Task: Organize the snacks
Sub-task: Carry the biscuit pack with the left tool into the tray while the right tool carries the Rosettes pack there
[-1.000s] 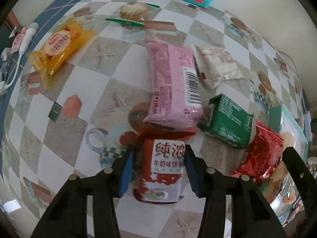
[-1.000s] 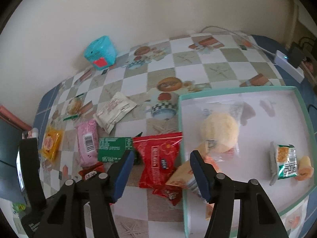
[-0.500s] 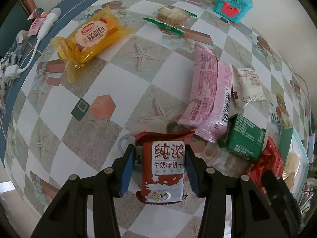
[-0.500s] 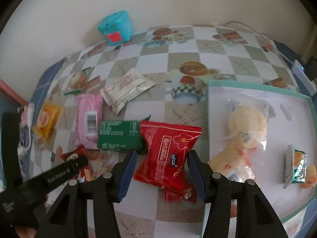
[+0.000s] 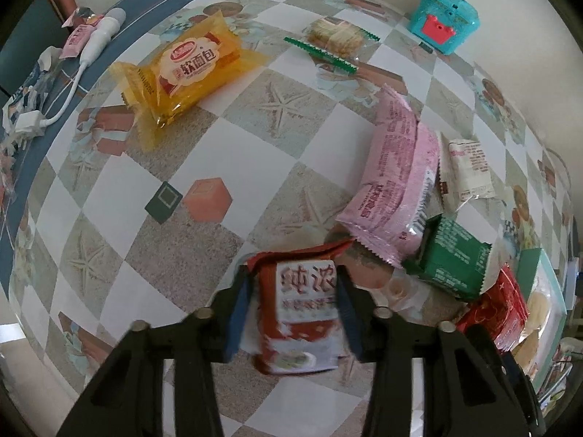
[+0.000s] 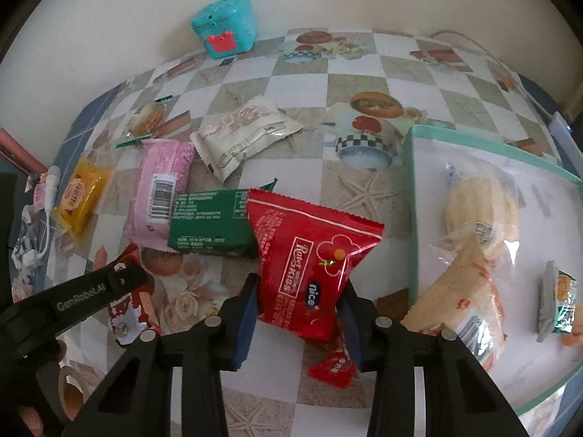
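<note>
My left gripper (image 5: 291, 306) is shut on a red and white milk biscuit pack (image 5: 304, 309) and holds it above the checkered table. The pack also shows in the right wrist view (image 6: 127, 306), under the left gripper's arm. My right gripper (image 6: 298, 309) stands around the lower end of a red "nice" snack bag (image 6: 309, 255), jaws close on both sides; contact is unclear. The teal-rimmed white tray (image 6: 413, 196) at the right holds several snacks. On the table lie a green pack (image 6: 211, 222), a pink pack (image 6: 160, 189), a white pack (image 6: 244, 134) and a yellow bread pack (image 5: 186, 69).
A teal toy box (image 6: 226, 25) stands by the far wall. A clear cookie pack (image 5: 335, 36) lies at the back. A white cable and charger (image 5: 83, 62) lie at the left table edge. A small red sachet (image 6: 333, 367) lies under my right gripper.
My left gripper has lifted the milk biscuit pack off the table and drawn it back. My right gripper has moved left from the tray edge onto the red snack bag.
</note>
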Demonstrator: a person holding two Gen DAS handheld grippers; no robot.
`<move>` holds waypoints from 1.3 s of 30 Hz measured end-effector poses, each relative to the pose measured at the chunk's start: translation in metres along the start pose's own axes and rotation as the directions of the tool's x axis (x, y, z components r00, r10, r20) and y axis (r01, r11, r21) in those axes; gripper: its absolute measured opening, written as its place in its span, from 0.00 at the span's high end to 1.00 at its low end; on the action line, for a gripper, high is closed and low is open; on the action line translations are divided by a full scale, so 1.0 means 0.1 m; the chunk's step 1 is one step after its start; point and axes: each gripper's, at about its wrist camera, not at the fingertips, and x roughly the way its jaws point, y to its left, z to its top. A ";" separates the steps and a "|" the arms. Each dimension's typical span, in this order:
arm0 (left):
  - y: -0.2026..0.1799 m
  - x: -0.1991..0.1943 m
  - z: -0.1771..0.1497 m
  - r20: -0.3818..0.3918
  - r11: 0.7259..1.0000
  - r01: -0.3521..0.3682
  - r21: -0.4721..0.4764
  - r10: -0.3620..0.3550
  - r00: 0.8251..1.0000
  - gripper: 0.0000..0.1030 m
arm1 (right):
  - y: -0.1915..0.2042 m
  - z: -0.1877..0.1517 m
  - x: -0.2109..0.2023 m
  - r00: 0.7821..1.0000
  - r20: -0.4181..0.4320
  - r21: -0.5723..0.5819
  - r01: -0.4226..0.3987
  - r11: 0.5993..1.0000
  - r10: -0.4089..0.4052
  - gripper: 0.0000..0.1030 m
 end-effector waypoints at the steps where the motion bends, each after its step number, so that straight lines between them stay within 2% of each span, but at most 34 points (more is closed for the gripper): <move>1: -0.10 -0.08 -0.05 0.005 1.000 -0.006 0.002 0.006 1.000 0.60 | -0.01 0.00 -0.04 1.000 0.007 0.005 -0.009 1.000 0.009 0.58; 9: -0.13 -0.25 0.00 0.040 1.000 -0.006 0.003 0.006 0.999 0.60 | 0.02 0.01 -0.29 0.998 0.057 0.010 -0.039 0.999 0.038 0.58; 22: -0.12 -0.79 -0.02 0.172 1.000 0.004 0.008 -0.005 0.985 0.60 | -0.08 0.00 -0.71 0.989 0.145 0.062 -0.048 0.997 0.038 0.58; 32: -0.27 -1.13 -0.05 0.254 0.999 0.013 0.047 -0.025 0.967 0.60 | -0.48 0.01 -1.02 0.981 0.195 0.181 -0.046 0.982 0.010 0.58; 39: -0.43 -1.27 -0.13 0.279 0.996 0.020 0.084 -0.043 0.959 0.60 | -0.82 0.02 -1.21 0.974 0.228 0.267 -0.060 0.962 -0.002 0.58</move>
